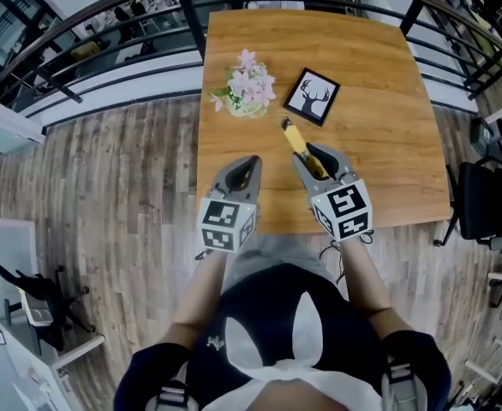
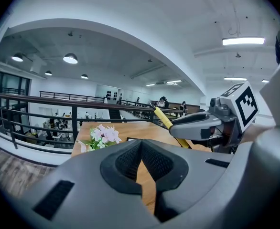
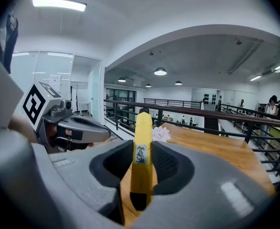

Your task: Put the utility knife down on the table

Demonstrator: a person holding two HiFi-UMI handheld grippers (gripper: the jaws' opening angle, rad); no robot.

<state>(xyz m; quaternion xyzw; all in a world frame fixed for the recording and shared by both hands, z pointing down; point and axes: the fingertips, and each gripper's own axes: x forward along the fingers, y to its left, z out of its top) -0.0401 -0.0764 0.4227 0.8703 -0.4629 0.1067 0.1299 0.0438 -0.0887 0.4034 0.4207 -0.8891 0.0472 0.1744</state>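
A yellow utility knife [image 1: 296, 138] with a dark tip sticks out forward from my right gripper [image 1: 316, 158], which is shut on its handle above the near part of the wooden table [image 1: 379, 144]. In the right gripper view the knife [image 3: 142, 161] stands upright between the pads of the right gripper [image 3: 142, 149]. My left gripper [image 1: 249, 164] hovers beside it to the left, over the table's near edge, its jaws shut with nothing between them. The left gripper view shows its own closed tips [image 2: 141, 144] and, to the right, the knife [image 2: 165, 120] held by the right gripper [image 2: 193, 123].
A bunch of pink and white flowers [image 1: 248, 86] lies at the far left of the table. A black-framed deer picture [image 1: 312, 96] sits next to it. A dark railing [image 1: 105, 67] runs behind the table, and an office chair [image 1: 482, 199] stands to the right.
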